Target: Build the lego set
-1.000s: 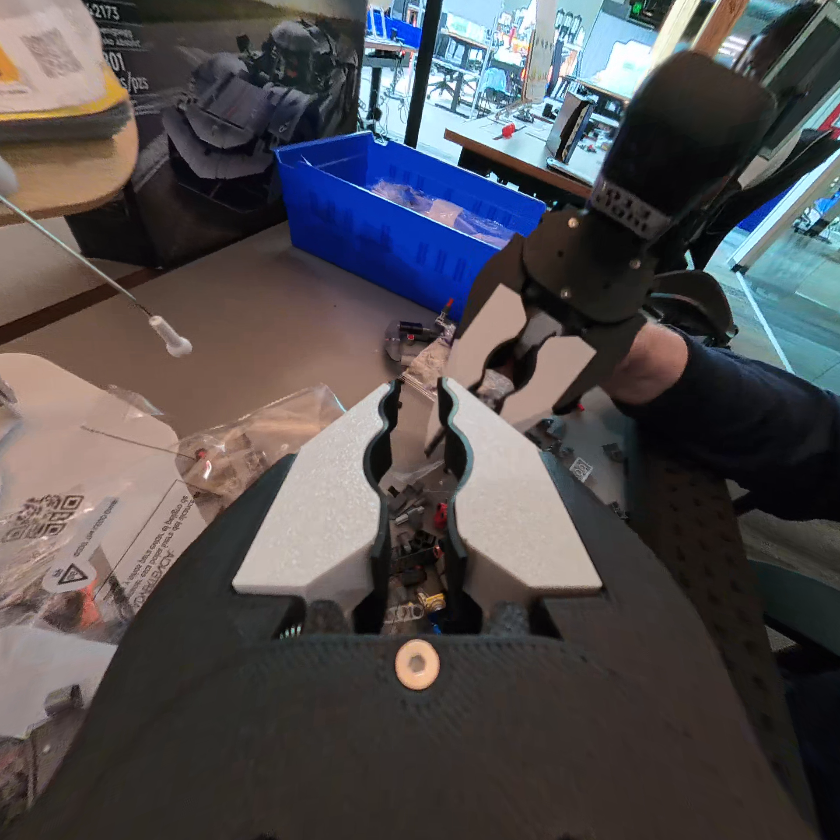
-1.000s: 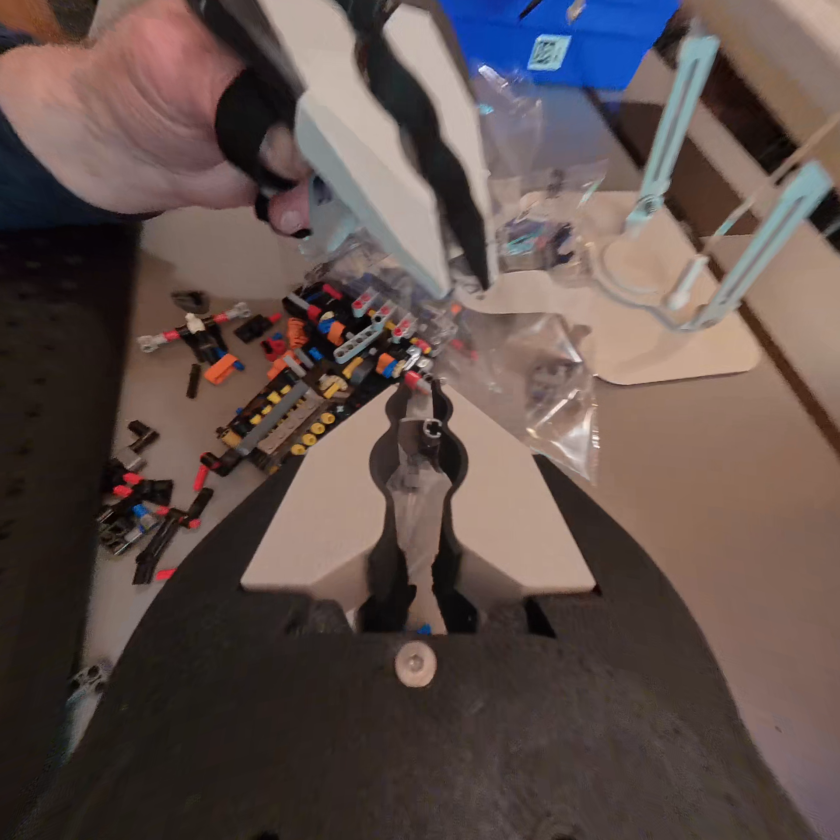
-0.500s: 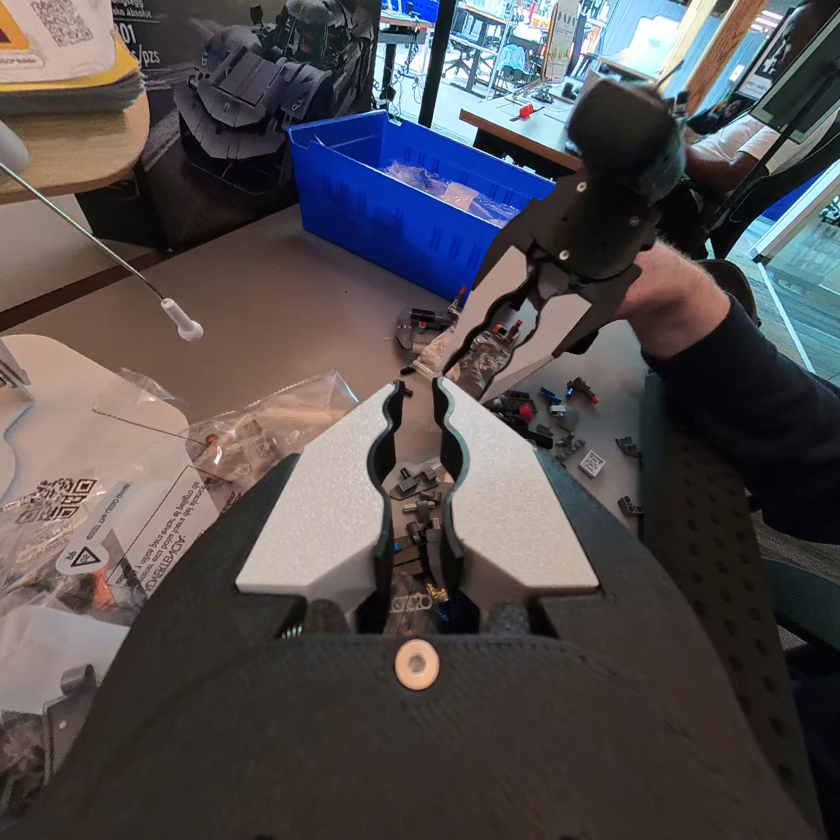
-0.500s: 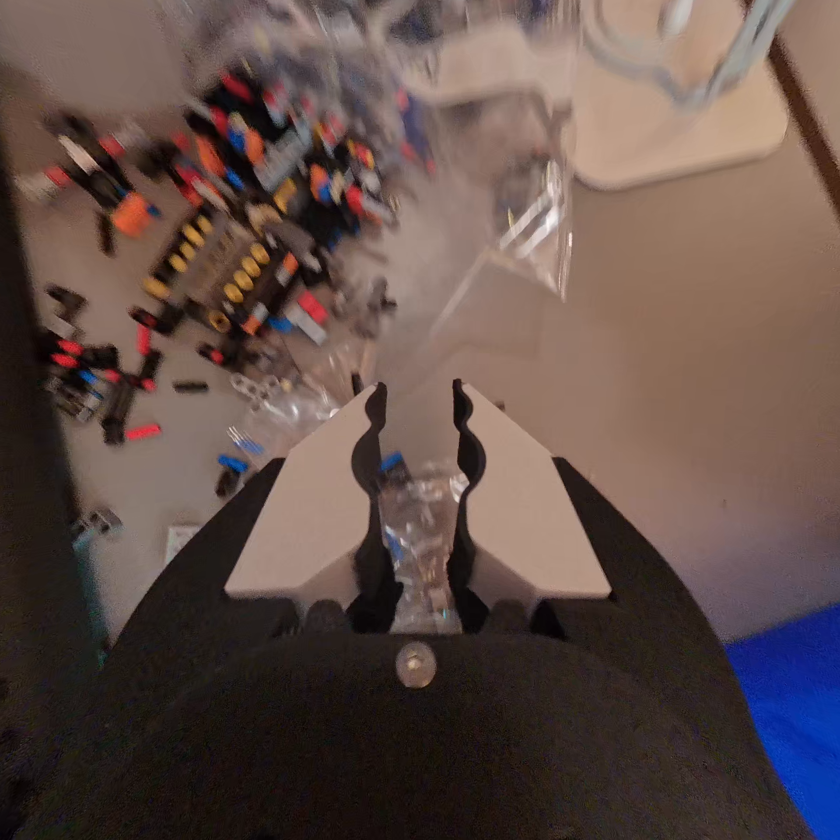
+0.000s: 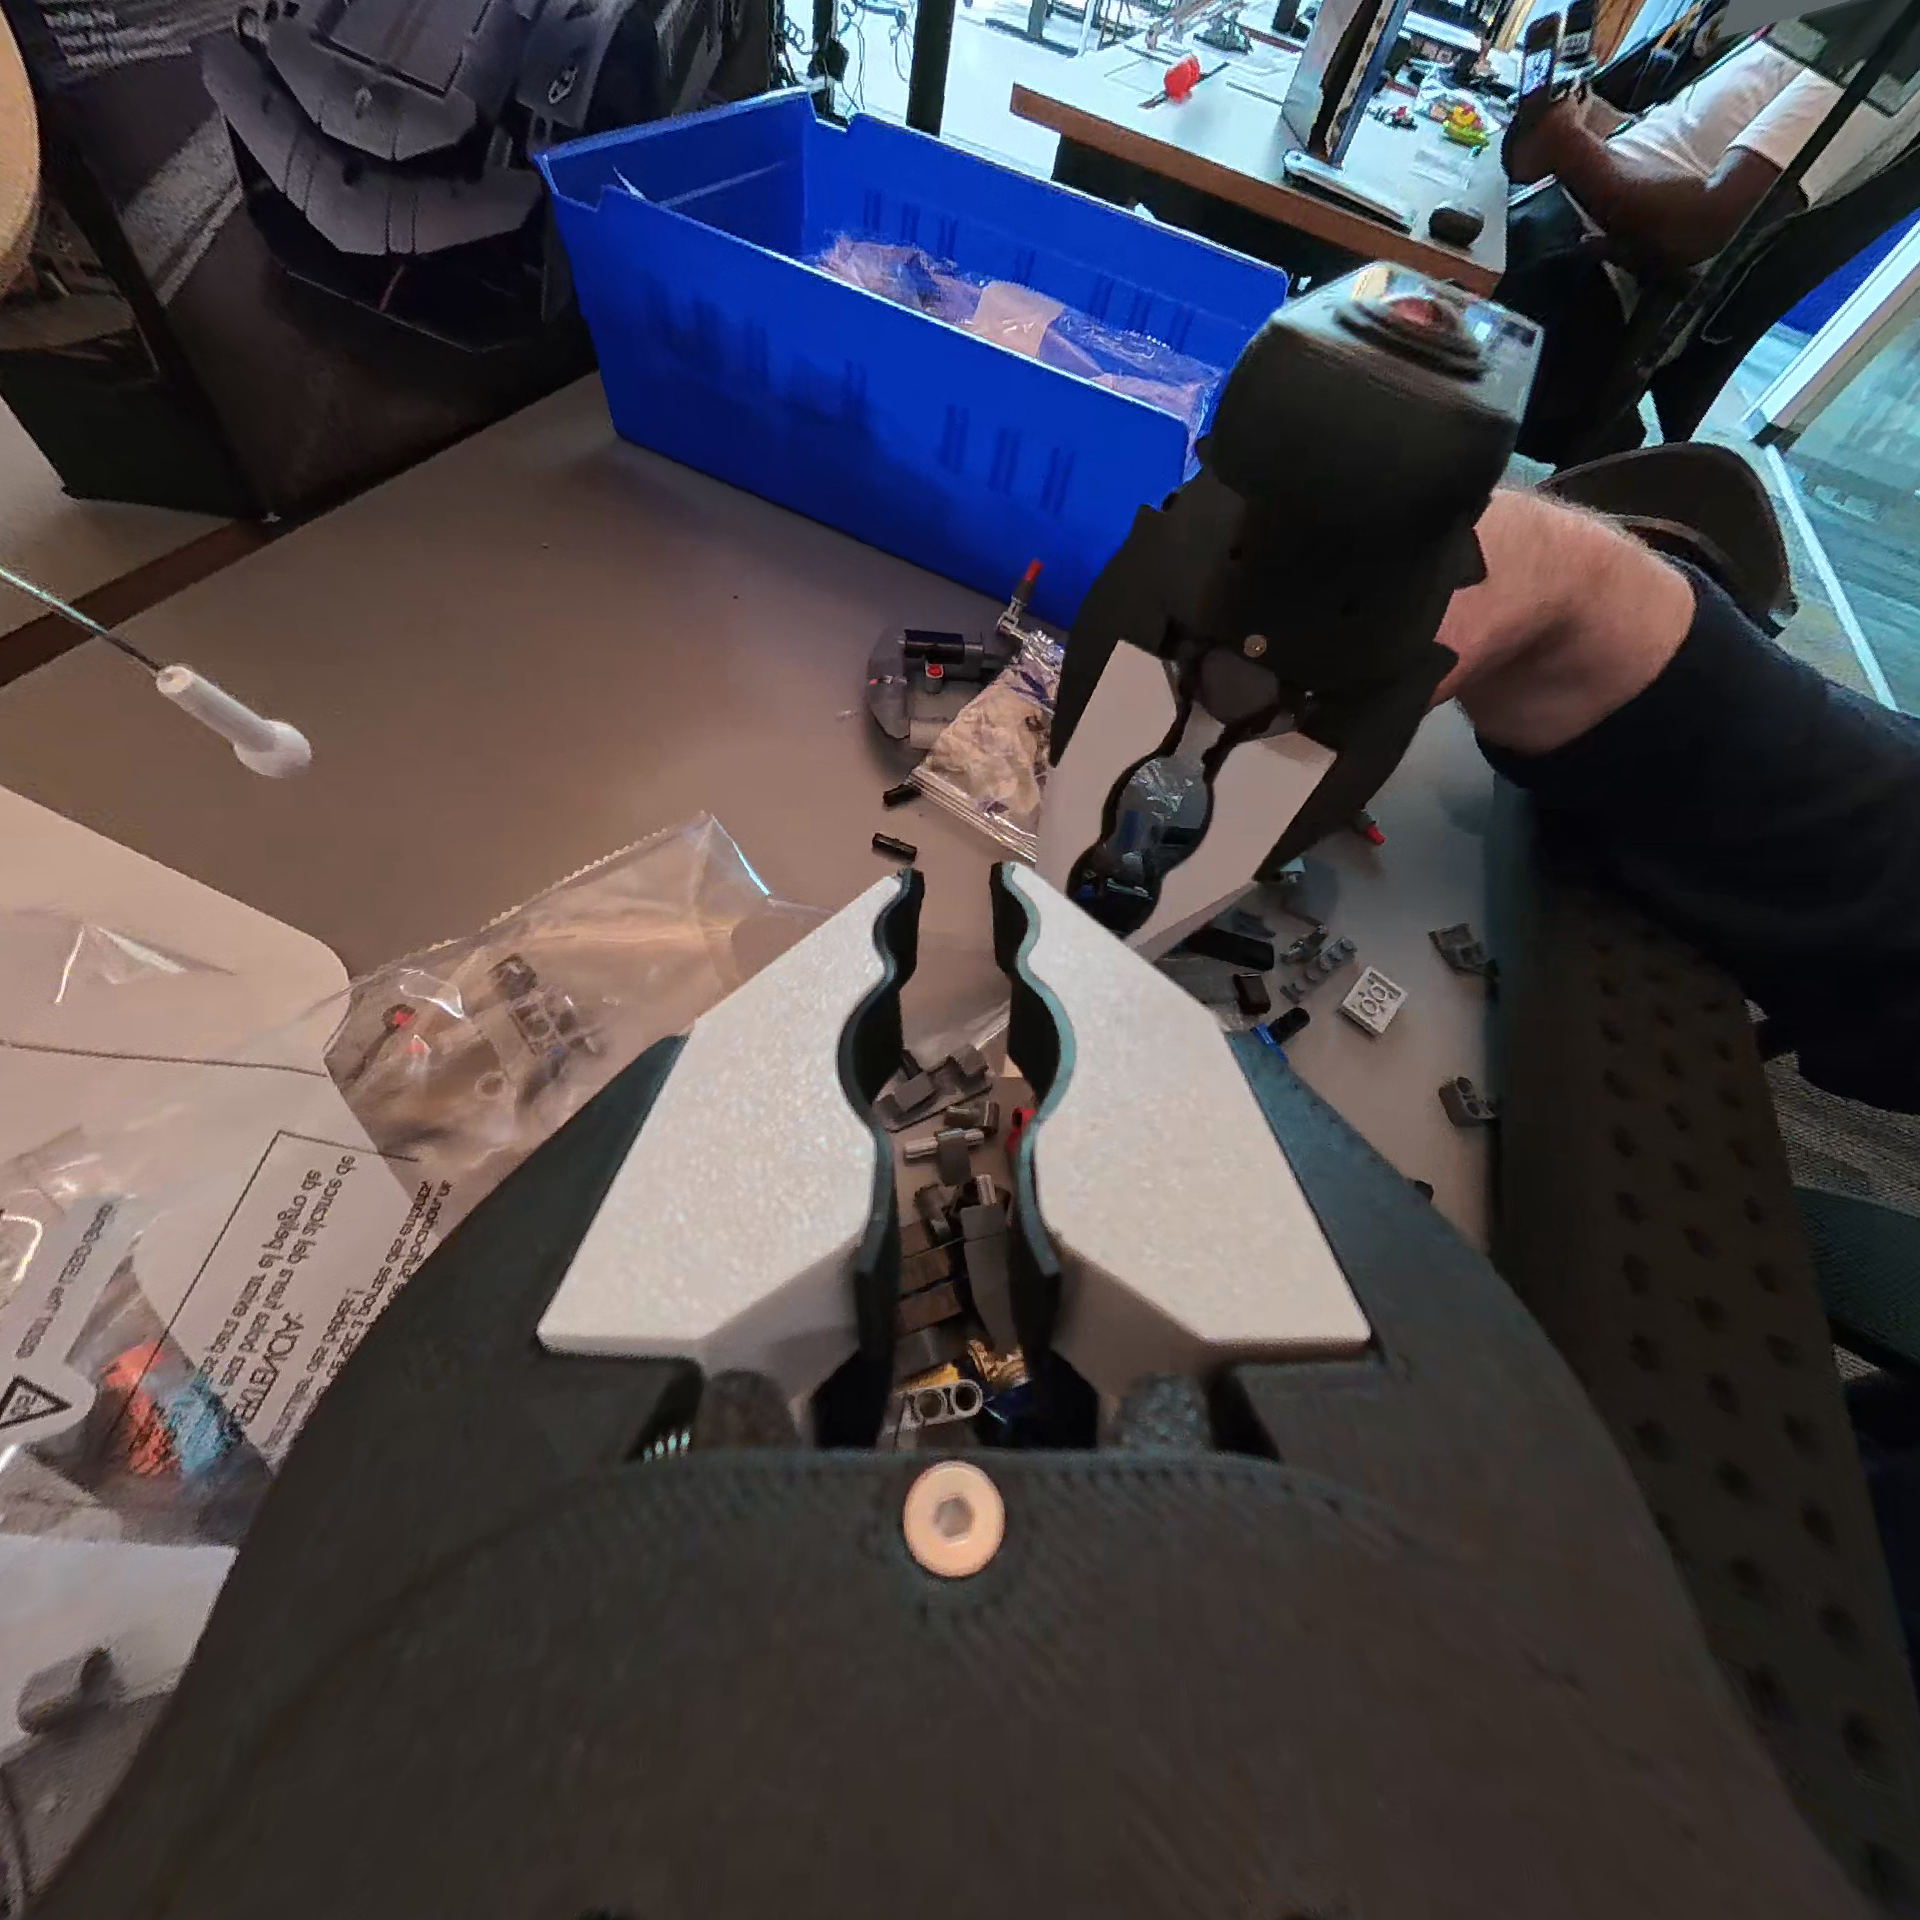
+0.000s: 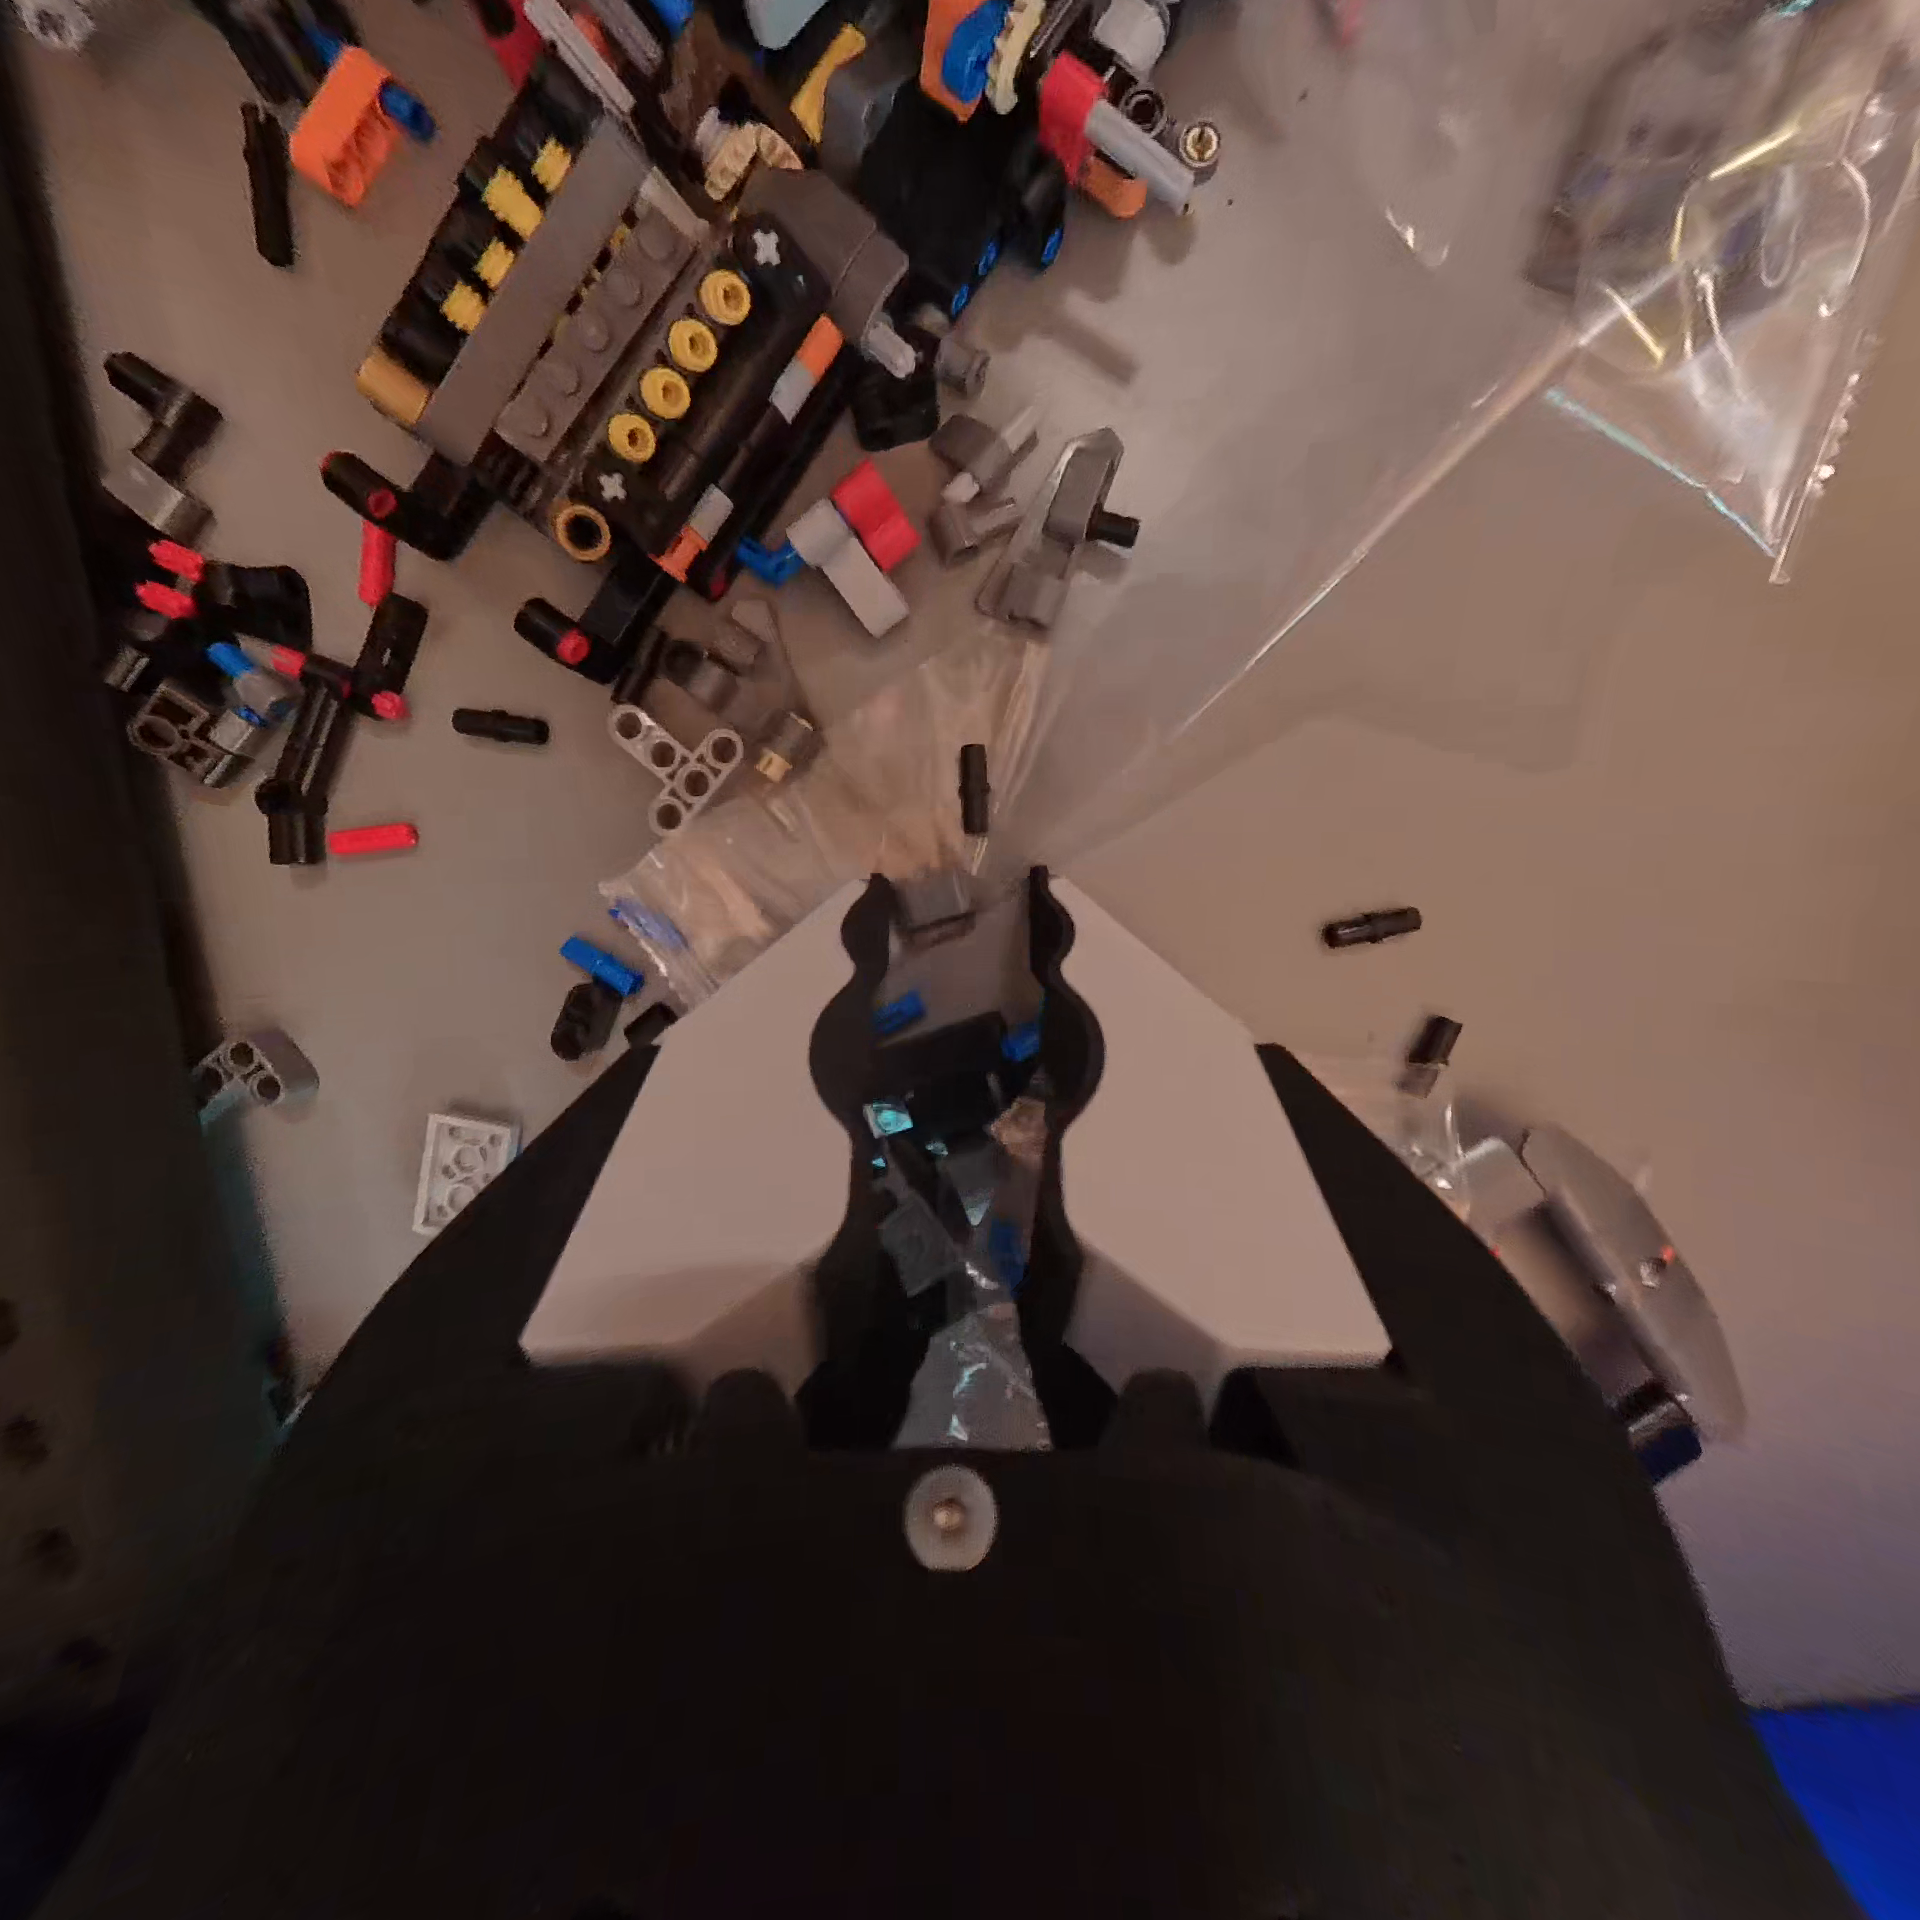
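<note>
On the grey worktop [image 5: 540,665], bare room lies between a blue plastic bin [image 5: 883,343] and crinkled clear bags [image 5: 540,997] with printed labels. Left claw [image 5: 956,894] hovers narrowly parted, holding nothing, above small grey pieces. Right claw [image 6: 956,883], fingers narrowly apart, points down over a clear bag [image 6: 935,1226] of pieces; whether it grips is unclear. Beyond it lies the half-built lego model [image 6: 623,384], with loose pins nearby.

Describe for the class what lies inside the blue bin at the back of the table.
In the left wrist view, the blue bin holds crumpled clear plastic bags near its right end. Its front wall hides the bottom, so whatever lies beneath or inside those bags cannot be seen.
</note>
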